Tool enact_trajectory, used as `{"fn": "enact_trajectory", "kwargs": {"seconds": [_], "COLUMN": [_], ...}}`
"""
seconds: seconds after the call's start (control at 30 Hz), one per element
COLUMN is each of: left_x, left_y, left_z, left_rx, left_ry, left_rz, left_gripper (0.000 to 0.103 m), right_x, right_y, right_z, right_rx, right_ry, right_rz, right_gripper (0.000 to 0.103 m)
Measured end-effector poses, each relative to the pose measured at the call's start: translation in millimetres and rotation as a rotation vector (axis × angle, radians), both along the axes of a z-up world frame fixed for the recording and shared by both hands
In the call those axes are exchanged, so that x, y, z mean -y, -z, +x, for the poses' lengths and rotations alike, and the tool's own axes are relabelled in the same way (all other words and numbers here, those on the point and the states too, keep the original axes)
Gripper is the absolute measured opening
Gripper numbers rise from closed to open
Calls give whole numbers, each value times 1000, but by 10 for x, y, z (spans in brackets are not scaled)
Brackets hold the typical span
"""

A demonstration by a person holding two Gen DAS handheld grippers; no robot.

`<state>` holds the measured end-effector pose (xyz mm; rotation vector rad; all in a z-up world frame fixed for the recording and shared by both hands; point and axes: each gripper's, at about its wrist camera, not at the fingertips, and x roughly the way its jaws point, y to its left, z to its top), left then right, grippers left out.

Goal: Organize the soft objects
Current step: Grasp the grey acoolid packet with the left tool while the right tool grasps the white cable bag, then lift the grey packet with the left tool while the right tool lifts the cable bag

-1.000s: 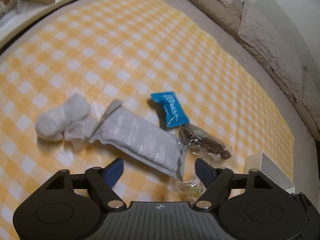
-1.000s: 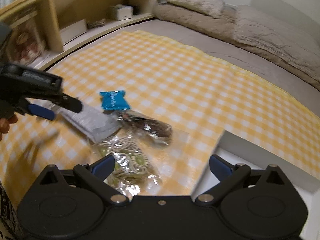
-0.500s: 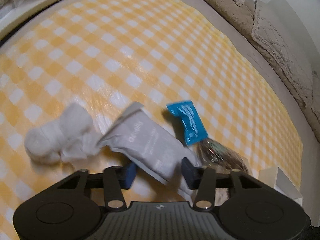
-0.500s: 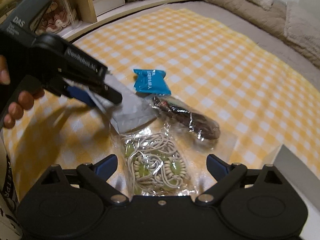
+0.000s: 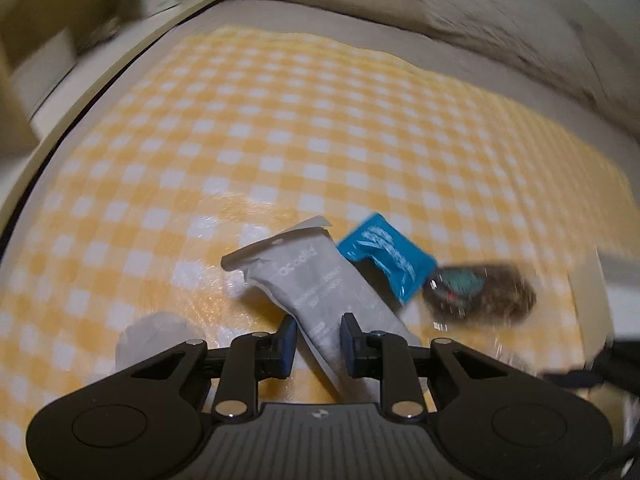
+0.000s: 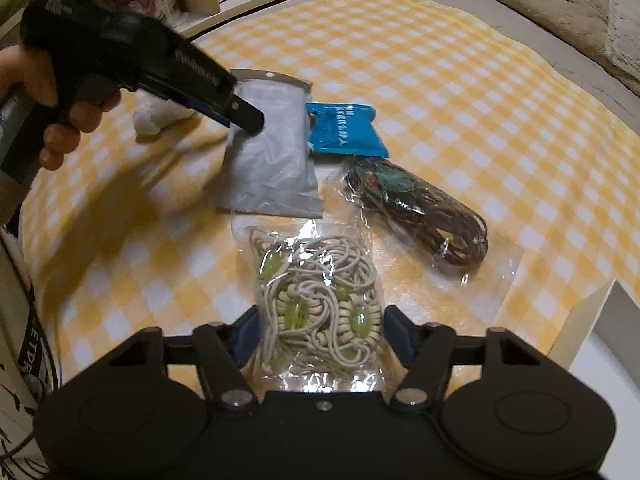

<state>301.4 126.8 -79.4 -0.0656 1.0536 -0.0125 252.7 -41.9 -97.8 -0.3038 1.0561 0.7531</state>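
One checked cloth (image 6: 460,92), five soft items on it. One grey pouch (image 5: 320,288) mid-cloth, my left gripper (image 5: 318,338) clamped on its near end. One clear bag of cream cord (image 6: 320,304) nearer than the pouch, between my right gripper (image 6: 320,340) fingers, which touch its sides. One brown cord bundle (image 6: 420,208) right of the pouch, one blue packet (image 6: 346,134) against it, one white sock roll (image 6: 154,118) left.

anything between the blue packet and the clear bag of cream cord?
Bare checked cloth. Right wrist view: blue packet, cream cord bag; grey pouch and brown cord bag flank it.
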Motion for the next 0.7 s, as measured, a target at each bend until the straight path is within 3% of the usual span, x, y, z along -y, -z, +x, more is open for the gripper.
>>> {"fn": "enact_trajectory", "kwargs": {"seconds": [0.3, 0.4, 0.53, 0.57, 0.63, 0.7], "left_x": [284, 415, 482, 469, 479, 493], "left_y": [22, 24, 51, 70, 77, 86], "left_z": [-207, -304, -320, -326, -305, -313], "left_rx": [-25, -30, -28, -31, -49, -70], "left_ry": [302, 394, 373, 364, 341, 322], "left_rz": [30, 50, 62, 62, 58, 50], "left_gripper": [26, 26, 29, 32, 50, 60], "right_x": [131, 125, 34, -16, -66, -137], "right_y": [-85, -77, -21, -21, -51, -64], "right_z": [145, 155, 37, 0, -119, -225], "right_rx": [8, 24, -11, -14, -36, -56], "right_ry": [189, 224, 185, 162, 120, 74], "right_rz": [-1, -44, -63, -57, -26, -5], "right_gripper": [53, 53, 52, 52, 52, 52]}}
